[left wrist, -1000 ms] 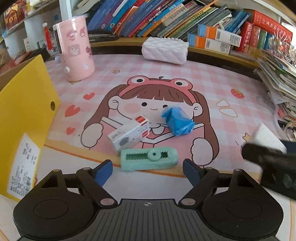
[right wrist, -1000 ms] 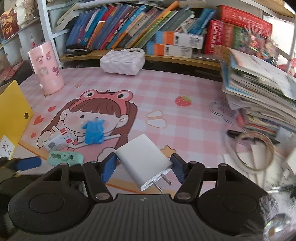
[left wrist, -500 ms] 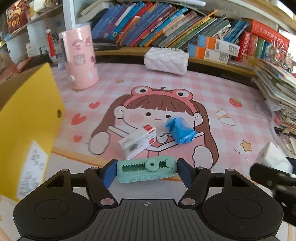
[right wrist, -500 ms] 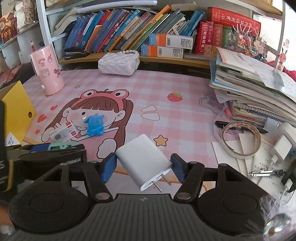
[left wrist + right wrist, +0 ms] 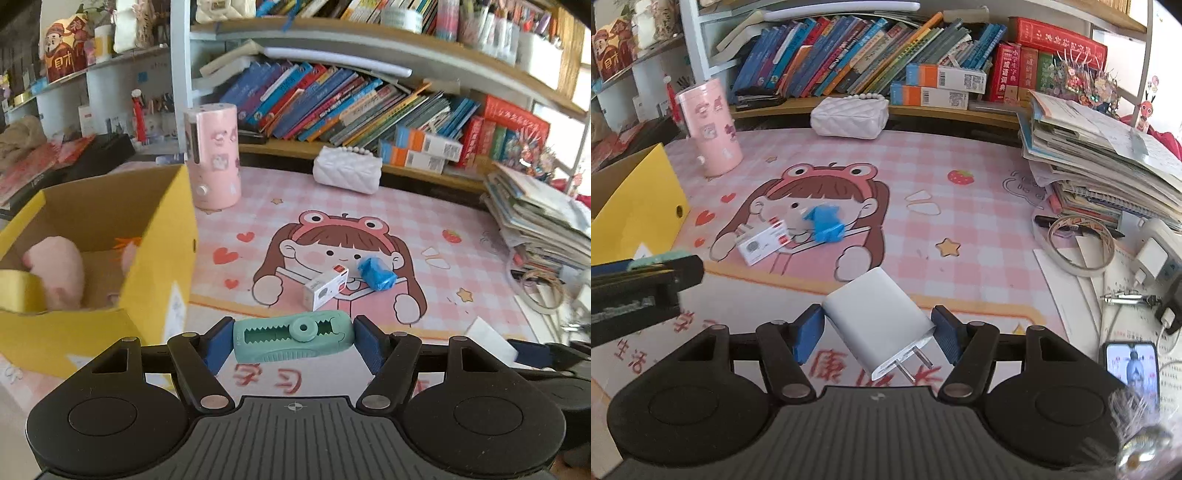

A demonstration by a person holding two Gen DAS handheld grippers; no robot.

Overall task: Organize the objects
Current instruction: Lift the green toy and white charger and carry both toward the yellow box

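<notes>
My left gripper (image 5: 294,338) is shut on a green correction-tape dispenser (image 5: 291,338) and holds it above the pink mat, to the right of the open yellow box (image 5: 159,258). A pink plush (image 5: 59,273) and a yellow tape roll (image 5: 18,291) lie in the box. My right gripper (image 5: 879,328) is shut on a white charger plug (image 5: 879,317), prongs pointing back toward the camera. A small white carton (image 5: 327,288) and a crumpled blue wrapper (image 5: 376,275) lie on the mat; both show in the right wrist view, the carton (image 5: 762,245) left of the wrapper (image 5: 823,223).
A pink tumbler (image 5: 214,155) and a white quilted purse (image 5: 347,170) stand at the back of the mat. A stack of books and papers (image 5: 1108,162) sits at the right, with a tape ring (image 5: 1078,243), a power strip (image 5: 1160,251) and a phone (image 5: 1130,365) near it.
My left gripper closed on the green dispenser and lifted it up and toward the yellow box, whose inside now shows. My right gripper kept hold of the charger and rose a little.
</notes>
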